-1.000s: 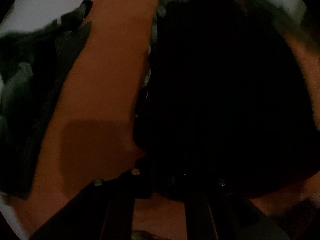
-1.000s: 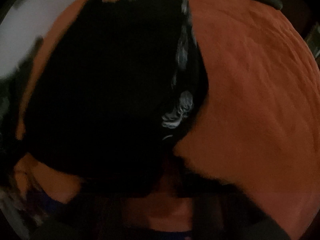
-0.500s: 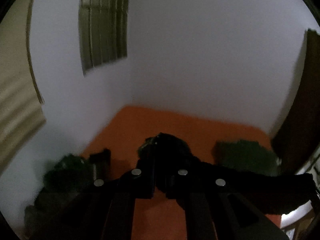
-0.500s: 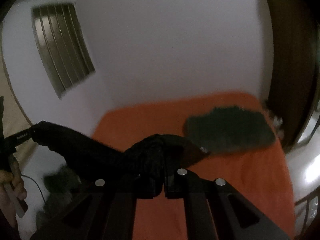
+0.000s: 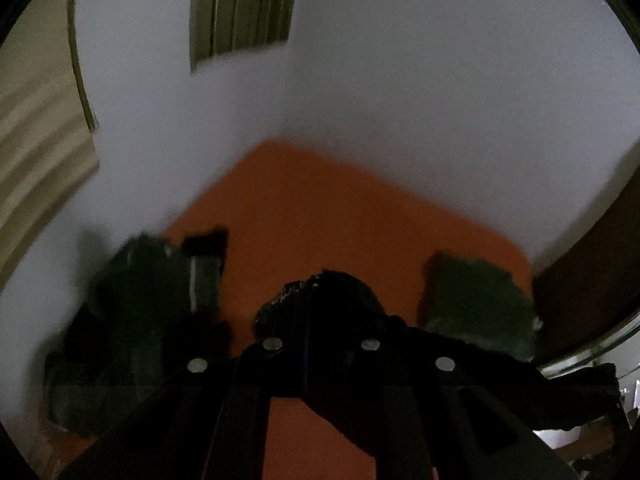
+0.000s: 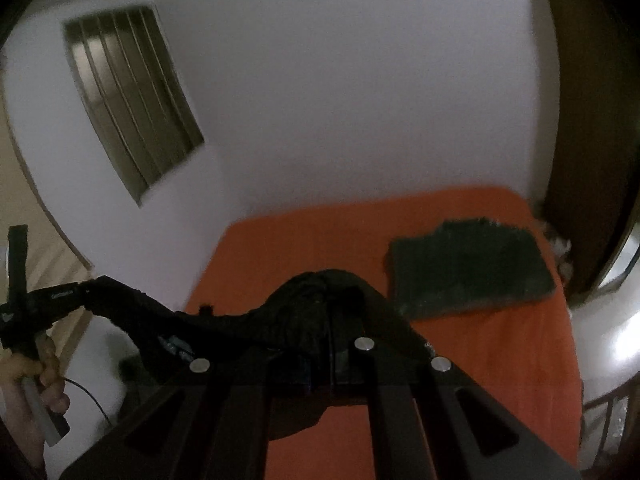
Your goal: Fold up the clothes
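A black garment (image 5: 336,300) is stretched in the air between my two grippers, above an orange bed (image 5: 328,216). My left gripper (image 5: 320,336) is shut on one end of it. My right gripper (image 6: 326,332) is shut on the other end (image 6: 312,304). In the right wrist view the cloth runs left to the left gripper (image 6: 52,300), held in a hand (image 6: 36,376). In the left wrist view the cloth runs right to its far end (image 5: 572,392).
A folded dark green garment (image 6: 468,268) lies at the bed's right side, also seen in the left wrist view (image 5: 476,304). A heap of dark clothes (image 5: 140,308) sits at the bed's left edge. White walls, a barred window (image 6: 128,96), a wooden door (image 6: 592,160).
One second ago both grippers were low over the black garment on the bed. They have since lifted it, and it now hangs stretched between them, held a little higher than half a second ago.
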The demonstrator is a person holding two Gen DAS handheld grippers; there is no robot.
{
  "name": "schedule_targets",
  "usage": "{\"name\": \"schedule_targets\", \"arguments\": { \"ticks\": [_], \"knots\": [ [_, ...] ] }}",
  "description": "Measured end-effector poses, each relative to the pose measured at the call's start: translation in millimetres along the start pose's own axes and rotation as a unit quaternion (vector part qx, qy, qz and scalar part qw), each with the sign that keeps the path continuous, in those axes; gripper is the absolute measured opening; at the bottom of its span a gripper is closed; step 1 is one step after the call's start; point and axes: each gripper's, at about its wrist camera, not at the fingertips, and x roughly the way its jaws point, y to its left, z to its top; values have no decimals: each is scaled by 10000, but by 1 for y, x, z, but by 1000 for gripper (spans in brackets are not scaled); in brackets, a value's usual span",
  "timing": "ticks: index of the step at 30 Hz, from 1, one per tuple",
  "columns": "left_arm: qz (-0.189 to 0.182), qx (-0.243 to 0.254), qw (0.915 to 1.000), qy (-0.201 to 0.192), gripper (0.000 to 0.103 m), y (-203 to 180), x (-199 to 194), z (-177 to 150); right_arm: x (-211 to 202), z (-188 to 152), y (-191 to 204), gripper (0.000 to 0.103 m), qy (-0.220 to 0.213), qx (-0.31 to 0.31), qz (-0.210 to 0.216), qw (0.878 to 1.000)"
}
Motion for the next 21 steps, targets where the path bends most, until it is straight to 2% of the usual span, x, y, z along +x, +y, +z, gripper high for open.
{"name": "schedule_targets", "arguments": {
  "ticks": [2, 4, 10, 12, 16, 19, 21],
  "knots": [
    [173, 107, 9997, 135, 11, -5, 23, -9, 31, -6, -1, 4, 321, -39, -27, 9995],
    [302, 237, 9992, 131, 10, -10, 48, -9, 52, -3, -5, 4, 375, -63, -44, 9993],
    [187, 154, 9997, 8, 10, -18, 90, 8, 112, 8, -15, 4, 469, -129, -92, 9988],
    [135, 160, 9997, -141, 10, -23, 98, 15, 117, 18, -17, 4, 242, -102, -18, 9997],
    [-190, 169, 9974, -675, 10, -26, 82, 17, 104, 30, -21, 4, -335, -115, 117, 9993],
    [-350, 417, 9900, -1305, 10, -31, 59, 0, 82, 18, -27, 4, -688, -141, 273, 9972],
    [-443, 534, 9834, -1677, 10, -32, 40, -19, 62, -6, -33, 4, -904, -259, 361, 9949]
  ]
}}
